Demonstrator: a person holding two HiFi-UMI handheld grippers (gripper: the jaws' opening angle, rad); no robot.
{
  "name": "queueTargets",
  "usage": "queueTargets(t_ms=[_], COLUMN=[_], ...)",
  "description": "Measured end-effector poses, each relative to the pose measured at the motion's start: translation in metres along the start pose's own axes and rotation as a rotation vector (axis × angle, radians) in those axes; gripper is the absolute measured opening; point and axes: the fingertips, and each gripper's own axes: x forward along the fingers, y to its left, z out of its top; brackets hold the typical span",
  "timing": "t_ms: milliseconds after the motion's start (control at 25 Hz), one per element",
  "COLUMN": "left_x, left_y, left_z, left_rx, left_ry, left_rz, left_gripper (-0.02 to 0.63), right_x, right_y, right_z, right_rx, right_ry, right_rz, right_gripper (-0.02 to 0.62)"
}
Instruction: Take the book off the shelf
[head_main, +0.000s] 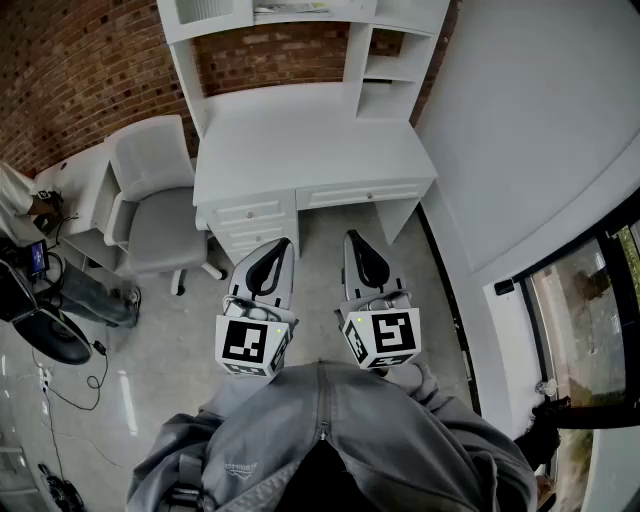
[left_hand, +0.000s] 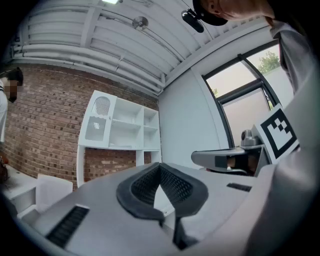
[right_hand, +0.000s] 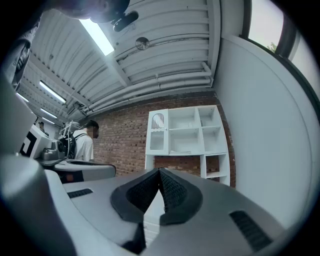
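Note:
A thin book (head_main: 290, 8) lies flat on a shelf of the white hutch (head_main: 375, 60) above the white desk (head_main: 300, 140), at the top of the head view. In the right gripper view the book (right_hand: 180, 151) shows as a pale flat strip on the middle shelf. My left gripper (head_main: 282, 244) and right gripper (head_main: 353, 237) hang side by side over the floor in front of the desk, far from the book. Both are shut, with nothing between their jaws. Seen from their own cameras, the left gripper (left_hand: 160, 165) and right gripper (right_hand: 159, 170) point toward the hutch (left_hand: 120, 130).
A grey office chair (head_main: 155, 215) stands left of the desk's drawer unit (head_main: 250, 215). A person (right_hand: 82, 142) stands at the far left by another table with cables. A white wall (head_main: 520, 130) and a window (head_main: 590, 300) run along the right.

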Motion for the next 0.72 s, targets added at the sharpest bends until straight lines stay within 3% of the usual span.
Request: queueTargets(t_ms=[720], left_x=[0.028], left_y=[-0.026], left_z=[-0.011], left_rx=[0.017], left_ry=[0.011], left_rz=[0.043], left_gripper=[0.006], right_x=[-0.001], right_y=[-0.039], right_z=[-0.016], right_rx=[0.055], right_ry=[-0.014], right_rz=[0.041], right_gripper=[0.028])
